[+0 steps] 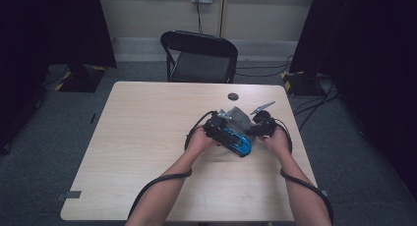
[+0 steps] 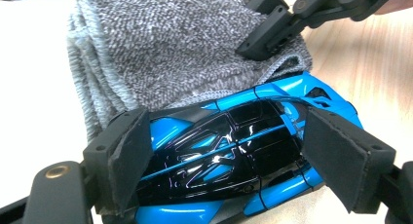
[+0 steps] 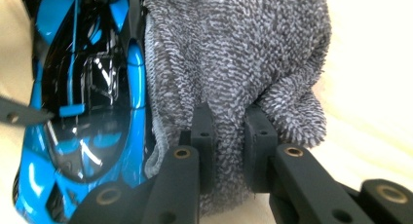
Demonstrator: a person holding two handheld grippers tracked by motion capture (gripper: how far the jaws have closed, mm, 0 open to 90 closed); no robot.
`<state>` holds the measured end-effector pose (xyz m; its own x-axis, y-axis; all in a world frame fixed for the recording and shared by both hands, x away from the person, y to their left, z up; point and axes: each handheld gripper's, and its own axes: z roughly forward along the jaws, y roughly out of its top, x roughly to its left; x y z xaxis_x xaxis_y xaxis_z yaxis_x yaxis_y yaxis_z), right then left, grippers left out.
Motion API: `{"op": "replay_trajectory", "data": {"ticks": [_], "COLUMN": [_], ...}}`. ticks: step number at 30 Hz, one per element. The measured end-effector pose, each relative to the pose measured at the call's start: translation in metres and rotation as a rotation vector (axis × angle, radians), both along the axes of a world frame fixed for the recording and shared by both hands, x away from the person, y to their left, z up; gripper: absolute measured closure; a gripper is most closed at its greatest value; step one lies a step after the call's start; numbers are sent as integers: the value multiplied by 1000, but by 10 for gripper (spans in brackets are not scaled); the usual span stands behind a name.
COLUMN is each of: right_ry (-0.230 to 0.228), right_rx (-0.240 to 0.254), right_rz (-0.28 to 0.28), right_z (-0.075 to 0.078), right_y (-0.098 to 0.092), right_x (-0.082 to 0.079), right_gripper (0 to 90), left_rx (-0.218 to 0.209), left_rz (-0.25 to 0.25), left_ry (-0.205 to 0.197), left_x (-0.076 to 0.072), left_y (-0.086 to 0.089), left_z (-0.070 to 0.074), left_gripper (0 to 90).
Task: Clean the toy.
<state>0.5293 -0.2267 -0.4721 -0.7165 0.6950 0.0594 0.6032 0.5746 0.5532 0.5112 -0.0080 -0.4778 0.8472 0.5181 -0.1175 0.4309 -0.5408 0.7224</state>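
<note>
On the table [image 1: 147,137], right of its middle, a person works with a gripper in each hand on a blue toy car [image 1: 235,140] and a grey cloth [image 1: 238,117]. The car lies on the tabletop with the cloth just beyond it, touching its far side.

The left gripper [image 1: 216,130] comes in from the left over the car. In the left gripper view its two padded jaws straddle the car [image 2: 234,156] across its length, one at each end. The left pad seems to lie against the car's body; the right pad [image 2: 336,156] stands close at the other end, and whether it presses on the car cannot be told. So the jaws are spread wide around the car, and a firm grasp cannot be confirmed.

The right gripper [image 1: 259,125] is clenched on the cloth. In the right gripper view its jaws pinch a fold of the cloth [image 3: 234,63] between them, with the nubbly fabric bunched above and around the pads. The car [image 3: 83,112] lies to the left of that fold, its blue side against the cloth's hemmed edge.

In the left gripper view the right gripper [image 2: 272,31] bites into the cloth [image 2: 170,48] at its far right corner, just beyond the car.

A black chair [image 1: 199,56] stands beyond the table's far edge, and a small dark disc [image 1: 233,96] lies on the table near that edge.
</note>
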Motion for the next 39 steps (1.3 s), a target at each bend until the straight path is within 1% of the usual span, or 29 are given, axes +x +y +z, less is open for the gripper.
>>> {"op": "replay_trajectory", "data": {"ticks": [2, 10, 19, 21, 23, 28, 34, 39], "right_ry": [4, 14, 12, 16, 14, 11, 18, 20], "right_rx": [-1, 7, 4, 1, 1, -25, -23, -29], "right_rz": [13, 31, 32, 23, 16, 18, 14, 15], "right_z": [0, 1, 1, 2, 2, 4, 4, 5], "right_y": [-3, -12, -25, -28, -31, -38, -50, -55], "right_x": [-2, -9, -22, -25, -28, -35, -45, -52], "right_gripper": [780, 780, 779, 779, 779, 779, 778, 777], "left_rx": [-1, 1, 6, 9, 13, 16, 17, 22], "left_rz": [-1, -6, 2, 11, 10, 10, 15, 15], "left_ry": [-4, -8, -11, -9, -12, -6, -9, -8], "left_x": [0, 0, -1, -2, -4, -5, -5, -5], "left_y": [0, 0, -1, -2, -3, -6, -6, -6], "left_z": [0, 0, 0, 1, 1, 1, 1, 1], "left_gripper": [184, 183, 184, 182, 182, 181, 180, 180]}}
